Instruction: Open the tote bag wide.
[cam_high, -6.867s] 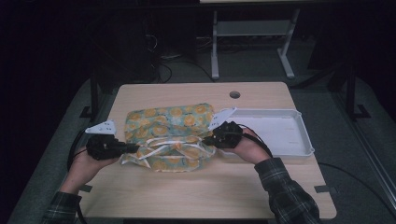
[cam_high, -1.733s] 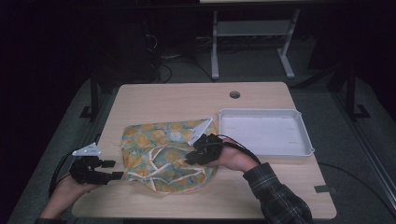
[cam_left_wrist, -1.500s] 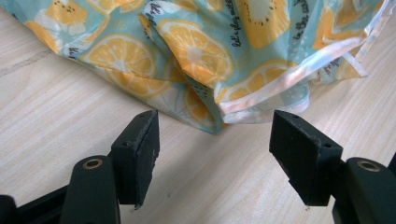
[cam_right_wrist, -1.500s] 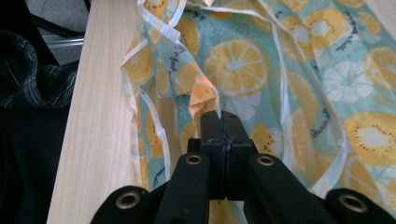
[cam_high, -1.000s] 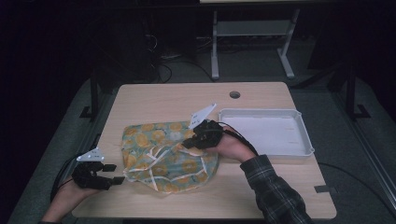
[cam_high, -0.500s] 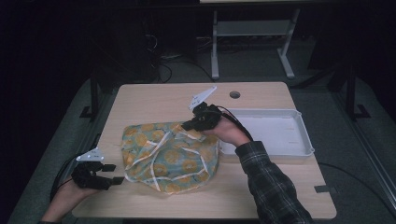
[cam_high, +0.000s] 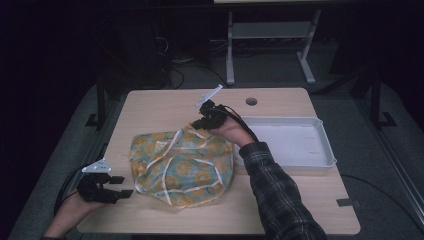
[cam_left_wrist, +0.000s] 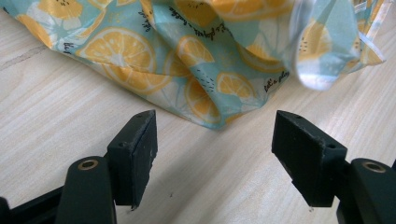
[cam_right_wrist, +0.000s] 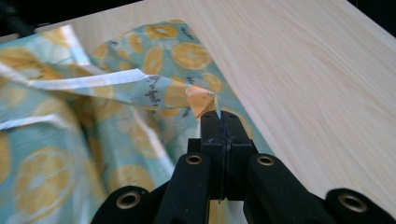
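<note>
Since half a second ago, the right gripper (cam_high: 199, 121) has carried its pinched corner of the lemon-print cloth (cam_high: 182, 165) farther toward the tabletop's far edge, spreading it flat mid-table. Left gripper (cam_high: 119, 187), jaws wide and empty, waits near the front-left corner.

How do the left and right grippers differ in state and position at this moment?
The left gripper has its jaws spread wide and holds nothing; the right gripper is clamped shut on a corner of the lemon-print cloth. The left gripper sits low at the near left corner of the table, just short of the cloth's edge; the right gripper is farther back, at the cloth's far edge, lifting that corner. Both are black, two-jawed and hand-held.
</note>
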